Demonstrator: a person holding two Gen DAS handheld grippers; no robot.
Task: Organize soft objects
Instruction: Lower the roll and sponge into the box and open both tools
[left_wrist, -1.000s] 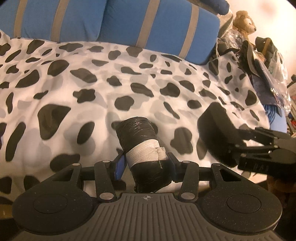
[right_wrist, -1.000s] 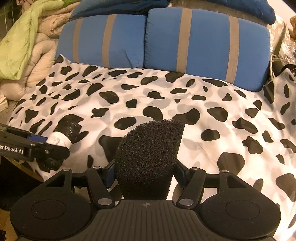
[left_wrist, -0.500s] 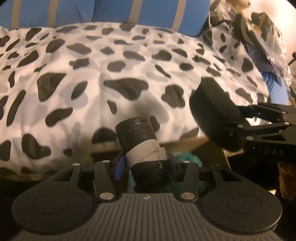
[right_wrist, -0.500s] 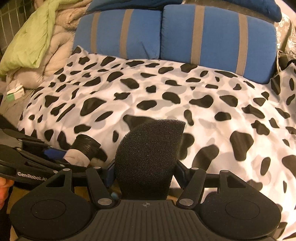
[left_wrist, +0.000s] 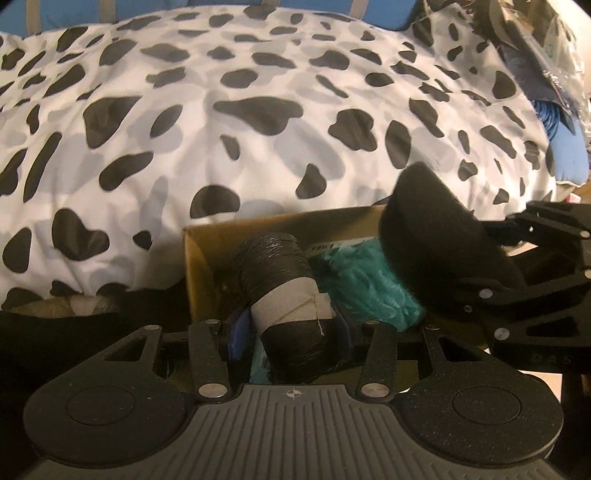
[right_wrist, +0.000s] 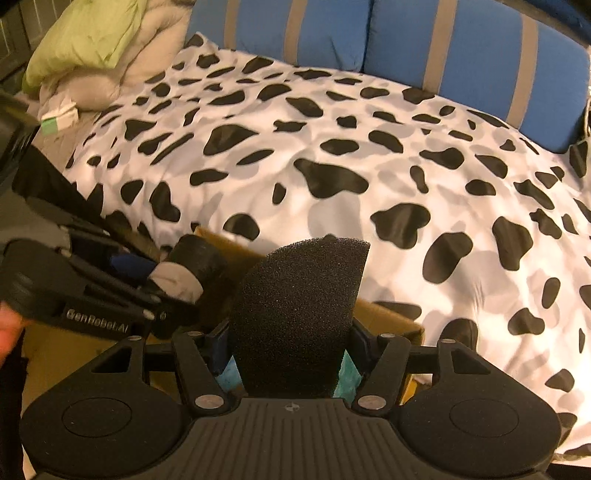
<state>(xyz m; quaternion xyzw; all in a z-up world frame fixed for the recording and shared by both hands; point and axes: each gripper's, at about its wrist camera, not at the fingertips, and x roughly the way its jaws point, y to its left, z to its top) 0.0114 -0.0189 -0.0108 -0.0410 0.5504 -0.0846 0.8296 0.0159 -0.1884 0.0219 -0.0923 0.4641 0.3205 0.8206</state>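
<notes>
Hands hold one thing each: my left gripper clamps one black roll, my right gripper one black sponge, both above one cardboard box. Teal fabric inside is half hidden.

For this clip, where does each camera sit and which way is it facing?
Left wrist: on the left gripper, looking along its fingers past the black wrapped roll into the cardboard box below the cow-print duvet; the right gripper enters from the right.
Right wrist: on the right gripper, facing the black foam piece, duvet and blue pillows; the left gripper and a sliver of hand show at left.
Shared: both held items, box, duvet.
</notes>
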